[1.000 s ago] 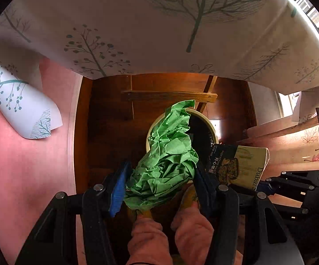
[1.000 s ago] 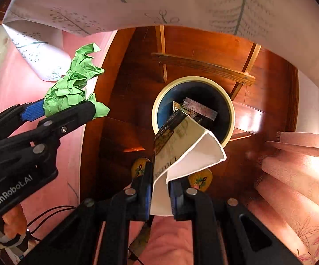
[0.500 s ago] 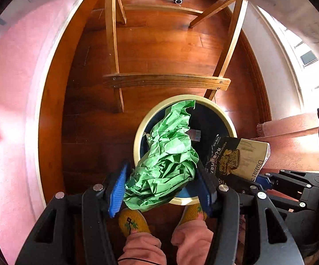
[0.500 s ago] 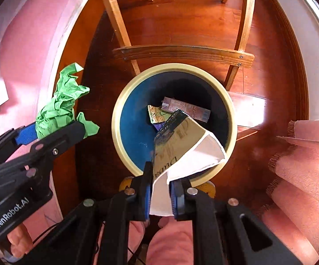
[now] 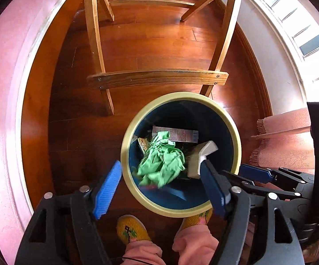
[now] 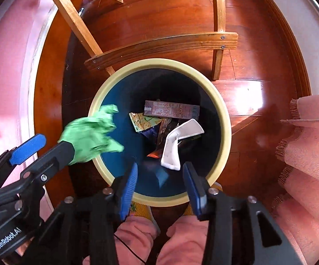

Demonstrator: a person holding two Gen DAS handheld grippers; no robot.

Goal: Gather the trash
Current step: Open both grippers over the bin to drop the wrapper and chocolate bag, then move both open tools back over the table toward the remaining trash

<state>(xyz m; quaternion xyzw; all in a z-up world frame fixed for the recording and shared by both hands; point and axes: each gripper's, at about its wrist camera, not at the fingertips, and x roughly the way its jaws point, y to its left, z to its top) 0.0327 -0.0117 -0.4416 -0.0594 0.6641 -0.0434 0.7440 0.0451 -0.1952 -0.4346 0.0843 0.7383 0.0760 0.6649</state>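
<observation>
2 claws opening, green paper [image 5: 161, 161] beyond left claw [image 5: 161, 190]

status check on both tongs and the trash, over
left tongs and right tongs opening, nothing gripped. green paper and white packet dropping into bin. nothing in the way.

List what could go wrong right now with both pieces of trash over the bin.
1. The crumpled green paper, blurred in mid-drop as the left gripper jaws open, sits over the bin's cream rim in the right wrist view; it may catch there or fall outside.
2. The white-backed packet leaves the opening right gripper jaws near the bin wall and could lodge upright.
</observation>
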